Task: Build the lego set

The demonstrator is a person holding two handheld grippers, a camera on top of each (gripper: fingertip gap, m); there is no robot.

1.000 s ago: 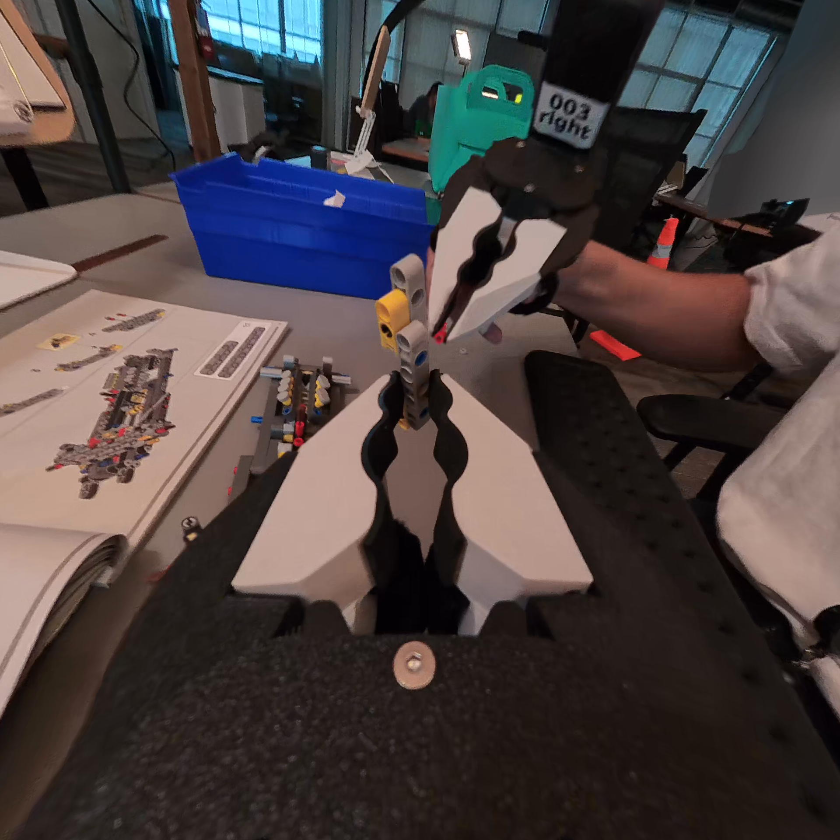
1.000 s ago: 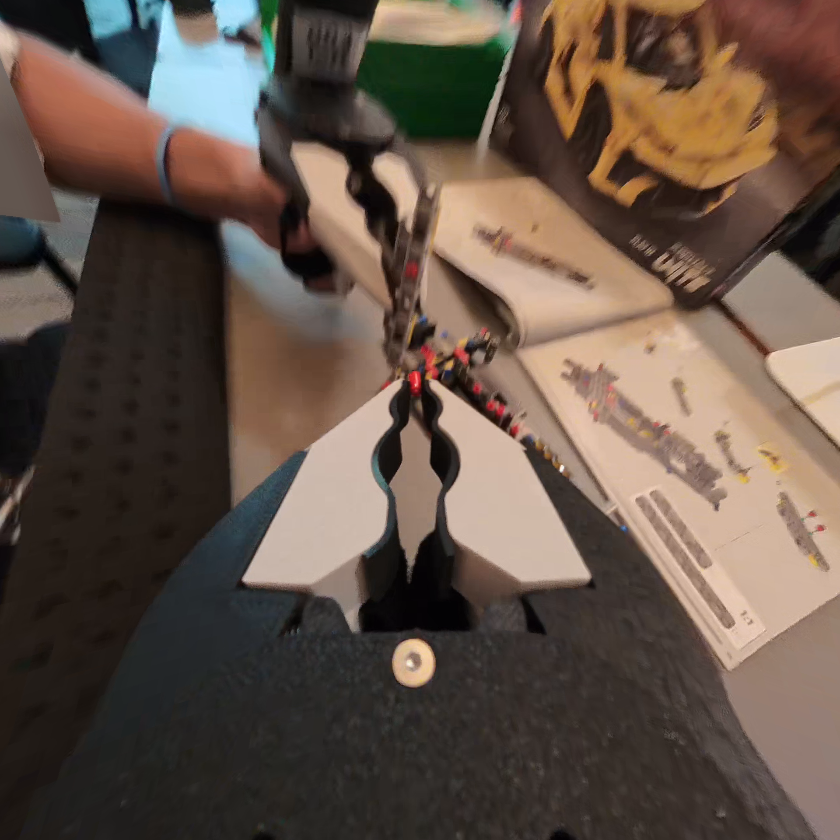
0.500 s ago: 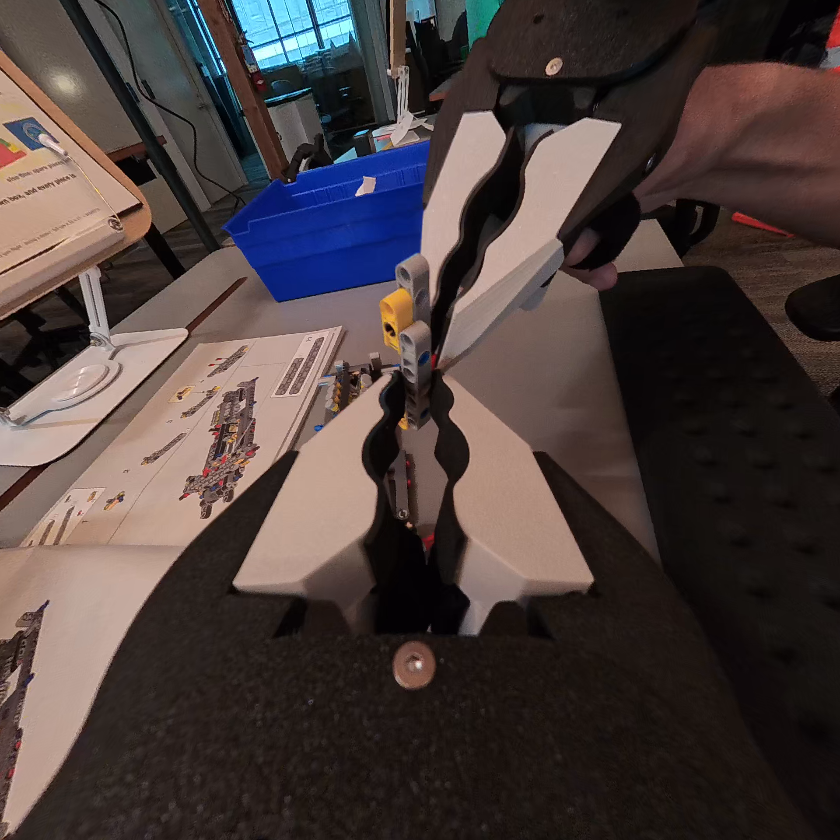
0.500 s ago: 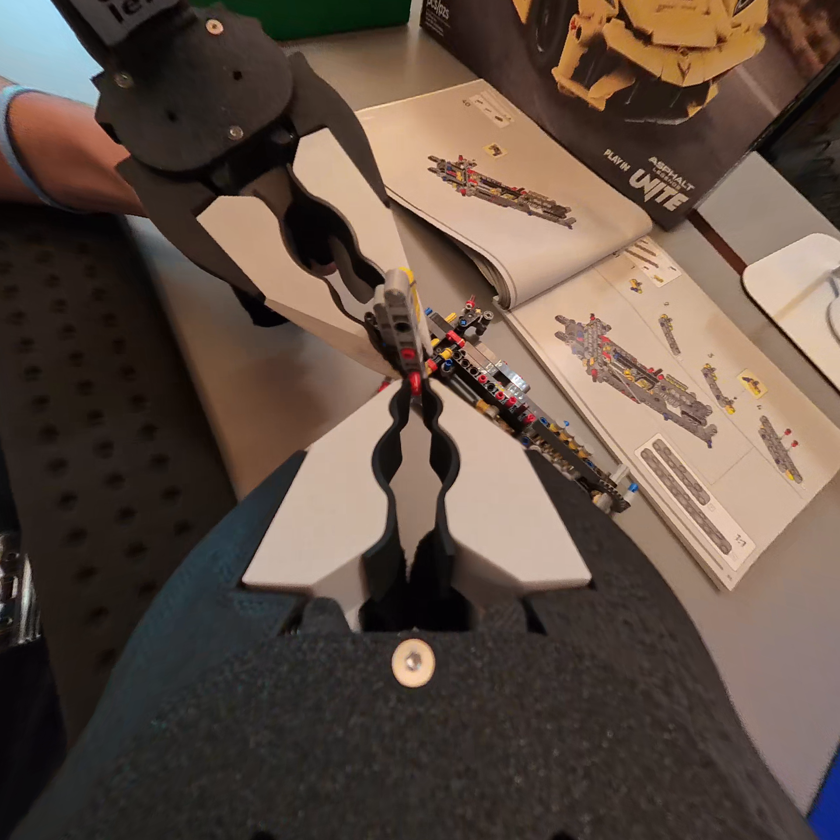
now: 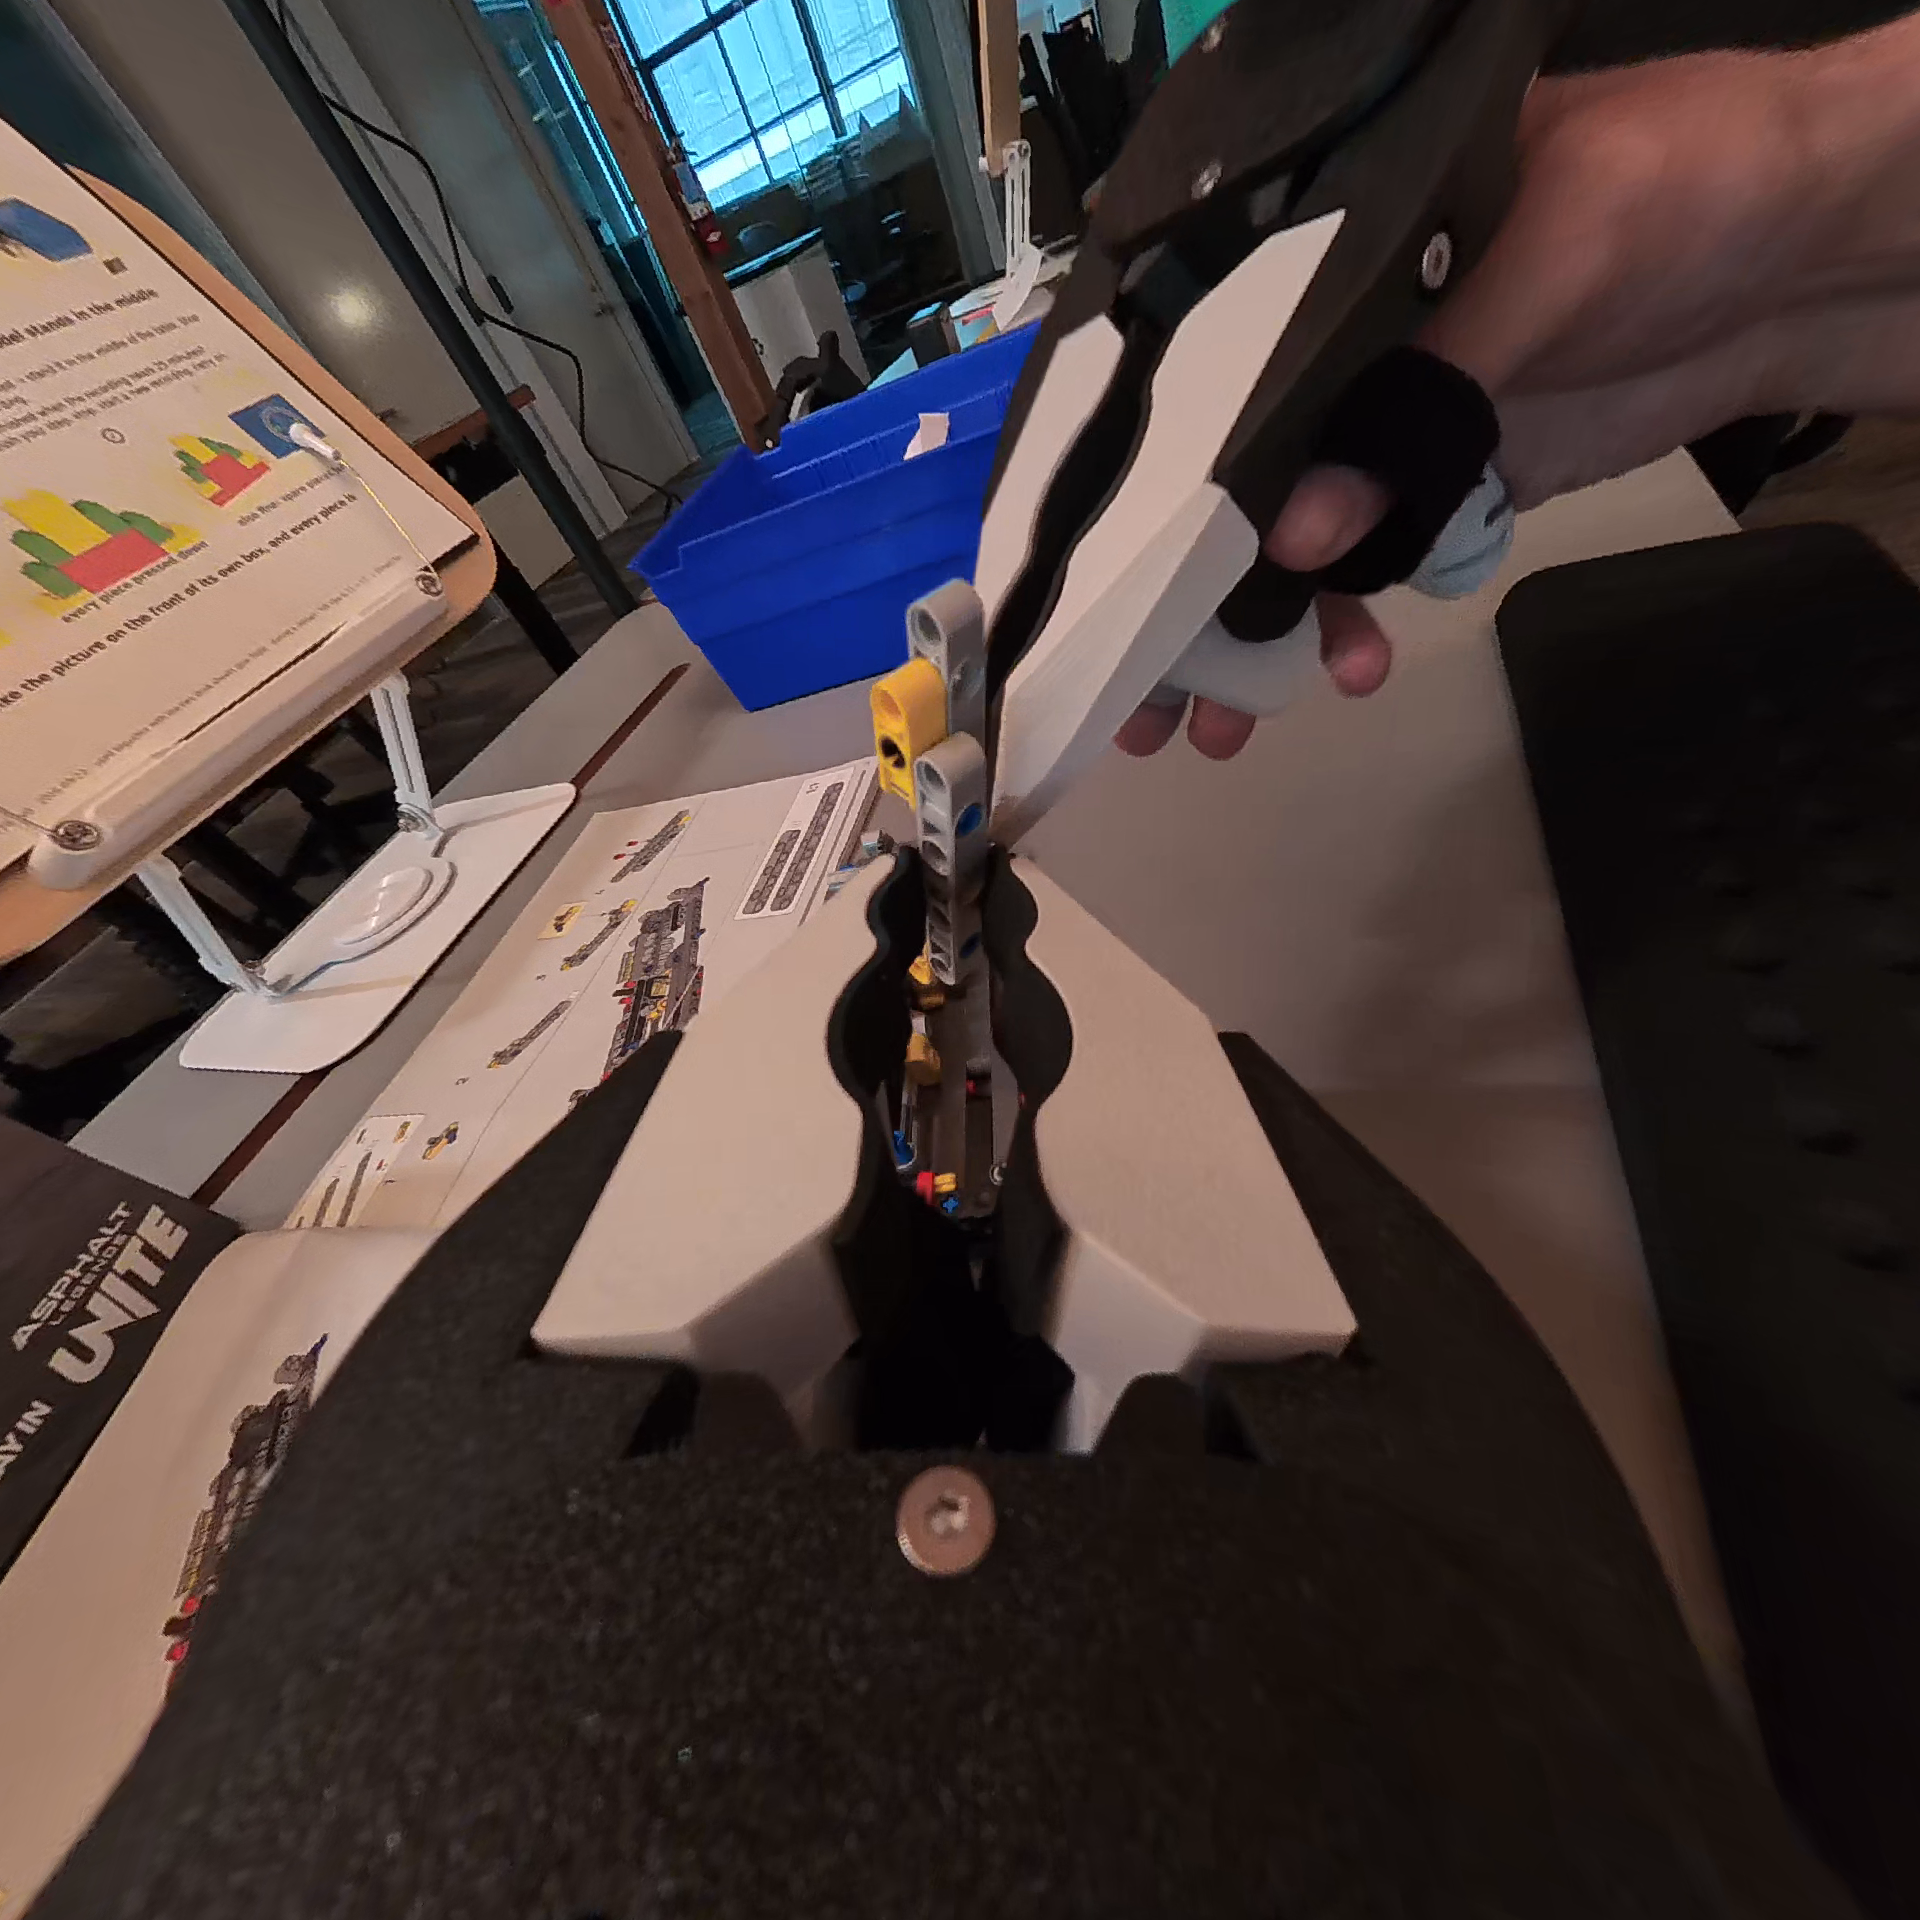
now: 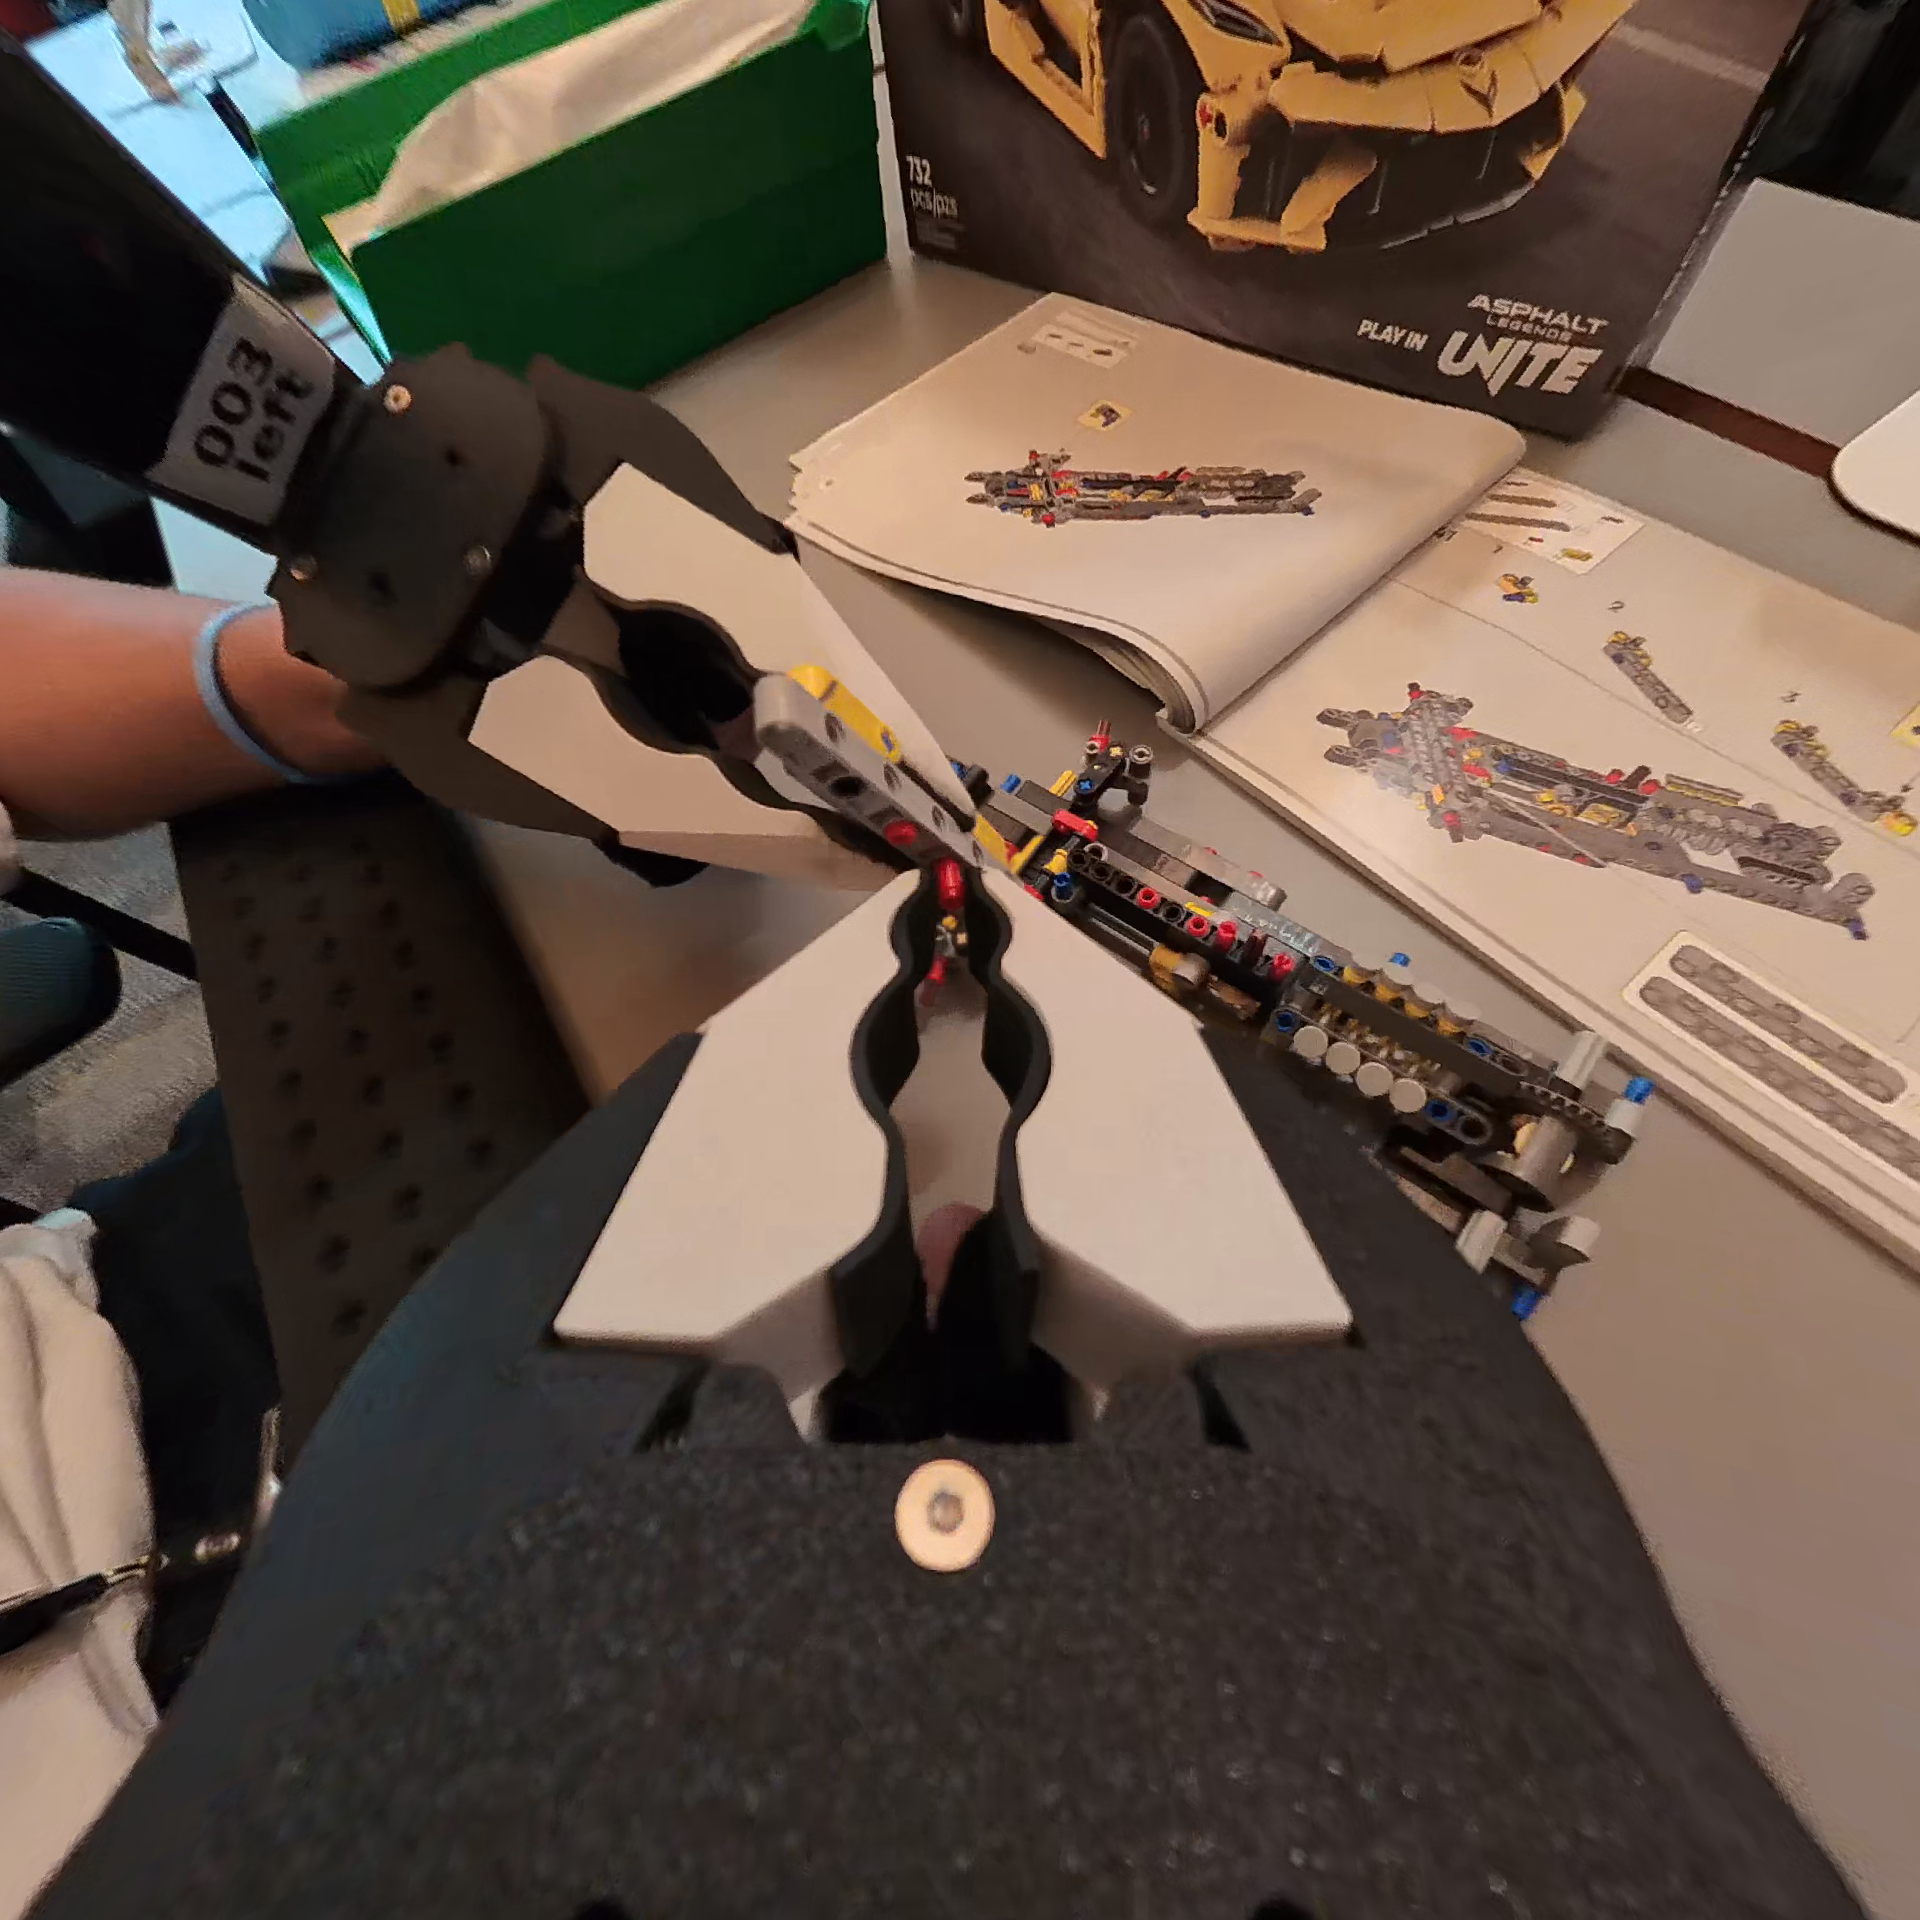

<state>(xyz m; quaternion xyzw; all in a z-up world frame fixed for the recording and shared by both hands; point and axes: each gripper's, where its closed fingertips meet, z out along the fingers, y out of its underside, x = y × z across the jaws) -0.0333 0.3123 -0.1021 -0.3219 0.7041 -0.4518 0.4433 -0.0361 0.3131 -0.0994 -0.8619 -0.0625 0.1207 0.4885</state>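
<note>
My left gripper (image 5: 948, 868) is shut on a grey Technic beam (image 5: 943, 821) with a yellow connector (image 5: 902, 717) on it, held upright above the table. My right gripper (image 6: 948, 883) is shut on a small red pin (image 6: 945, 881), whose tip sits against the beam's lower end (image 6: 873, 790). In the left wrist view the right gripper (image 5: 1003, 821) comes down from the upper right beside the beam. In the right wrist view the left gripper (image 6: 925, 847) comes in from the left. The long dark chassis model (image 6: 1299, 997) lies on the table under both.
An open instruction booklet (image 6: 1558, 727) lies right of the model, with the set's box (image 6: 1351, 208) and a green bin (image 6: 623, 229) behind. A blue bin (image 5: 831, 540) and a sheet on a white stand (image 5: 208, 468) are at the back. A black mat (image 5: 1714, 935) borders the table. Left and right tips are no more than a few centimetres apart.
Both grippers have swung together over the model, and the beam now slants in the right wrist view. The red pin stays at the beam's lower end. Both grips are unchanged.
</note>
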